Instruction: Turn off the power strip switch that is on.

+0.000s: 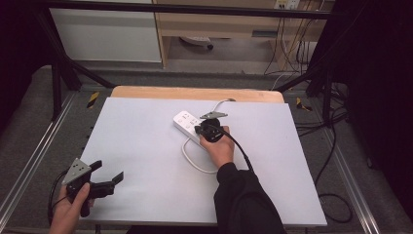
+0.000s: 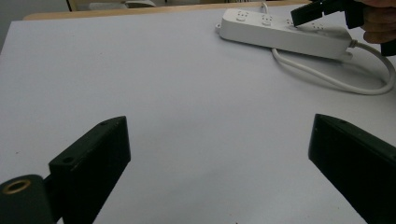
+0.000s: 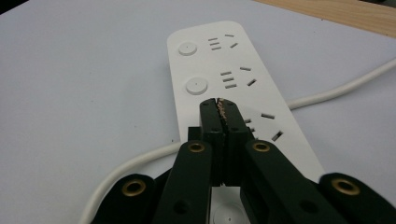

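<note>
Power strip (image 3: 243, 93) near end hidden behind right tool (image 3: 223, 112).

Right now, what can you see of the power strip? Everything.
The power strip is a long white bar, plastic by its look, lying flat on the pale table near the far middle, angled. Its top carries rows of socket slots, each with a round button beside it. A white cord leaves one end and loops over the table. The right gripper, jaws shut, has its tips over the strip's top; whether they touch is unclear.
</note>
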Demonstrator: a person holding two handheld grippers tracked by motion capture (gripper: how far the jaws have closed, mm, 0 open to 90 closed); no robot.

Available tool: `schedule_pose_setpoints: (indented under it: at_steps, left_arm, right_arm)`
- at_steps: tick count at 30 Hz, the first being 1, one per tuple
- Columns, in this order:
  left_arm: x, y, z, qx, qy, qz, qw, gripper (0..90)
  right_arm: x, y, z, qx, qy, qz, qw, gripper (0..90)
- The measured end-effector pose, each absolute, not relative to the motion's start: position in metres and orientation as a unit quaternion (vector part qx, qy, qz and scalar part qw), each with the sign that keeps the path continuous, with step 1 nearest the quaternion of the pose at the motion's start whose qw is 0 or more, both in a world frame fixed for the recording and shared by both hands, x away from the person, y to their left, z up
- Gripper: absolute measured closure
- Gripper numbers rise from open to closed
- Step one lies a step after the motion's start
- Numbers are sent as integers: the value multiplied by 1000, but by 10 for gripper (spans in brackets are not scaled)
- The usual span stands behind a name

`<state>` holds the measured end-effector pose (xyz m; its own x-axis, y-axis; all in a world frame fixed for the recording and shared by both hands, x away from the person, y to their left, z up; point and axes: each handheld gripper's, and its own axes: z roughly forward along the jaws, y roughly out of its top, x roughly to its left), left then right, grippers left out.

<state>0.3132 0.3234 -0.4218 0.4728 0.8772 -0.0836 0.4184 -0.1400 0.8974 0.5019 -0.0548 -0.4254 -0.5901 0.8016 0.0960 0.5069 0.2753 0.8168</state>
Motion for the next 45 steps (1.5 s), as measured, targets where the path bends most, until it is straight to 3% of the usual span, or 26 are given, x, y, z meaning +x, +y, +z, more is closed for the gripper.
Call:
schedule_pose_setpoints:
  at_steps: [45]
  left_arm:
    - [312,322,-420,715,450,243,476,54]
  right_arm:
    - [496,-48,-430,417,789,399,209,900]
